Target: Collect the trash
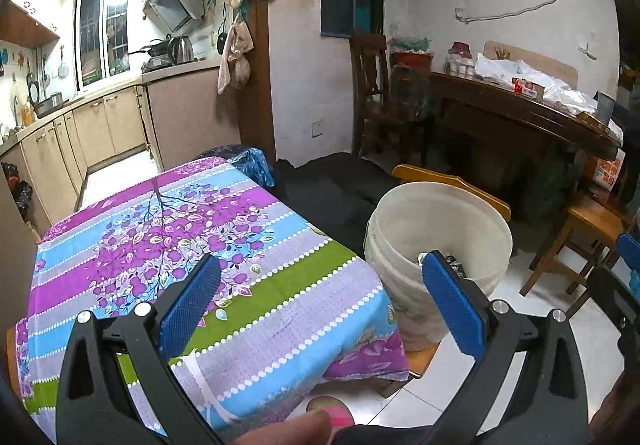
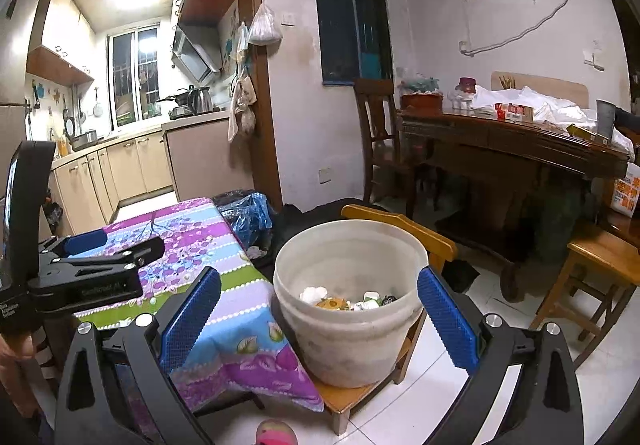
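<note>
My left gripper (image 1: 320, 293) and right gripper (image 2: 320, 309) both stand spread wide with nothing between the pads, and the collected trash (image 2: 346, 299) lies at the bottom of the white bucket (image 2: 348, 341), which sits on a small wooden chair (image 2: 352, 399) just beside the cloth-covered table (image 1: 168, 245). I judge the main risk is clipping the bucket's rim and tipping it off the narrow seat, or snagging the hanging tablecloth. Small print on the left tool's black clamp (image 2: 92, 277) is too blurred to read, as is the red carton (image 2: 512, 111) on the far table.
</note>
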A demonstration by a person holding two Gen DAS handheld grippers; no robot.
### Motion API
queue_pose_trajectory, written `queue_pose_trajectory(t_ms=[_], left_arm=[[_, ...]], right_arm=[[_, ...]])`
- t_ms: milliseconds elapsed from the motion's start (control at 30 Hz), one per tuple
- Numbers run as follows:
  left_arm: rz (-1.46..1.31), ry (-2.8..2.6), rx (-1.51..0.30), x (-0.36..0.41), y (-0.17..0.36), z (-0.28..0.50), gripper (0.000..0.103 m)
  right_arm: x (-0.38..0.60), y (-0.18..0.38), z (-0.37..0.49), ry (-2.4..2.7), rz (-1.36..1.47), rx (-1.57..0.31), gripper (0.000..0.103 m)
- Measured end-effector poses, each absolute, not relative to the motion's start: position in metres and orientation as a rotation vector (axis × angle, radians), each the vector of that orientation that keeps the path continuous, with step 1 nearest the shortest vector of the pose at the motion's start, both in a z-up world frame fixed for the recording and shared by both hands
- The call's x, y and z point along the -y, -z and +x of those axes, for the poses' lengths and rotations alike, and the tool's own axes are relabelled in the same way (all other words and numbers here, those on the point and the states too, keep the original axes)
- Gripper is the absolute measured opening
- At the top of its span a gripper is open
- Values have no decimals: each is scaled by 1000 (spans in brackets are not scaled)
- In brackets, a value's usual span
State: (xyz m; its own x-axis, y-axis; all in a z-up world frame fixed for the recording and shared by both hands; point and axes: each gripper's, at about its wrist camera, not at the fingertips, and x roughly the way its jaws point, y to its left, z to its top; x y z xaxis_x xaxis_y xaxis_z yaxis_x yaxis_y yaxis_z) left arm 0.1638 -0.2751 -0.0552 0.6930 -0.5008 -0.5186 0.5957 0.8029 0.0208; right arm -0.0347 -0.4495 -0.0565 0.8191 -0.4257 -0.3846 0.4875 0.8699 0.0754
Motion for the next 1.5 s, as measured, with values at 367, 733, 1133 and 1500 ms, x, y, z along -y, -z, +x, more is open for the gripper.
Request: queue_pose_trajectory(t_ms=[367,733,1133,1500], left_arm=[[197,616,-462,259,51,131,97],[134,626,-338,195,27,67,97],[96,675,-265,167,22,19,97],[96,715,-226,164,19,-3,97]], right_arm=[[429,48,-74,532,164,-316,98],[377,39,-137,569,124,-212,98],[352,27,-192,594,100,-117,98],[348,19,-221,628,95,-75,98]])
